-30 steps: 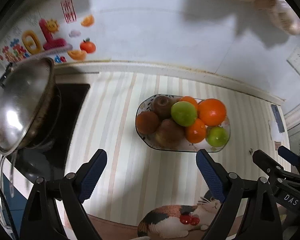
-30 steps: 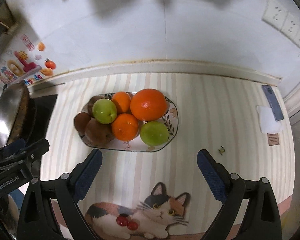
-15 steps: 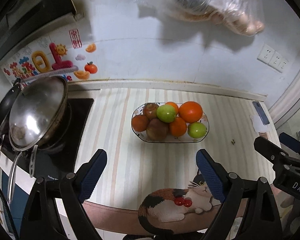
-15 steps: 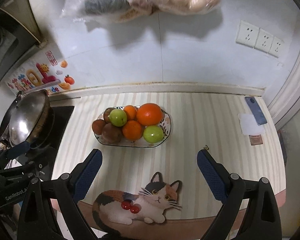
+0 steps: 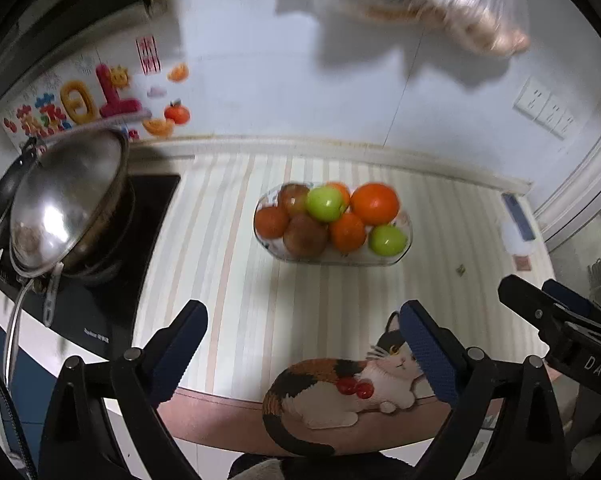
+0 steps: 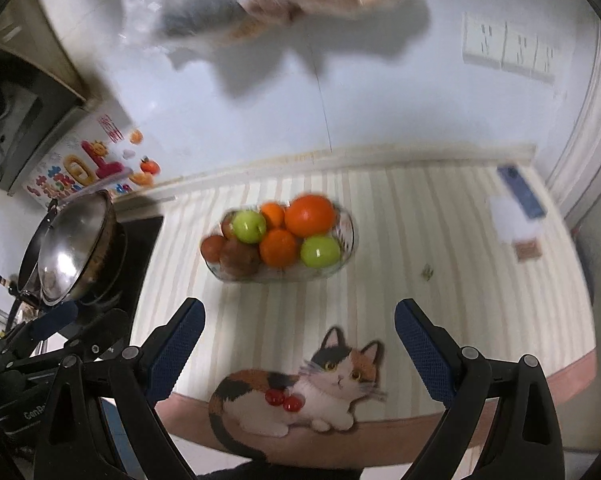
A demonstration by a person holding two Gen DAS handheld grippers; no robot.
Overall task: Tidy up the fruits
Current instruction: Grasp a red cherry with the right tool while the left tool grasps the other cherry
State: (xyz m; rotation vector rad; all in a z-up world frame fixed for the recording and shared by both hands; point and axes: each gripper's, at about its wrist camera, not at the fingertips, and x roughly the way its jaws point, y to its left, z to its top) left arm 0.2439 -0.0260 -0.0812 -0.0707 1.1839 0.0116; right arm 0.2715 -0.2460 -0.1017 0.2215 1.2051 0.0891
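Left gripper [image 5: 300, 344] and right gripper [image 6: 296, 340] spread wide, empty, well short of fruit bowl [image 5: 405, 240] on mat [image 5: 240, 280].

The striped mat [image 5: 260, 304] lies bare in front of the fruit bowl [image 5: 404, 240] and to either side of it. Left of the bowl, a tilted pot [image 5: 68, 208] on the stove blocks passage. Plastic bags [image 6: 268, 4] hang above the bowl.

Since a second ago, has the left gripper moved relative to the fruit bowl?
Yes. The left gripper has backed away from the fruit bowl: the bowl looks smaller and farther, and the countertop's near edge now shows.
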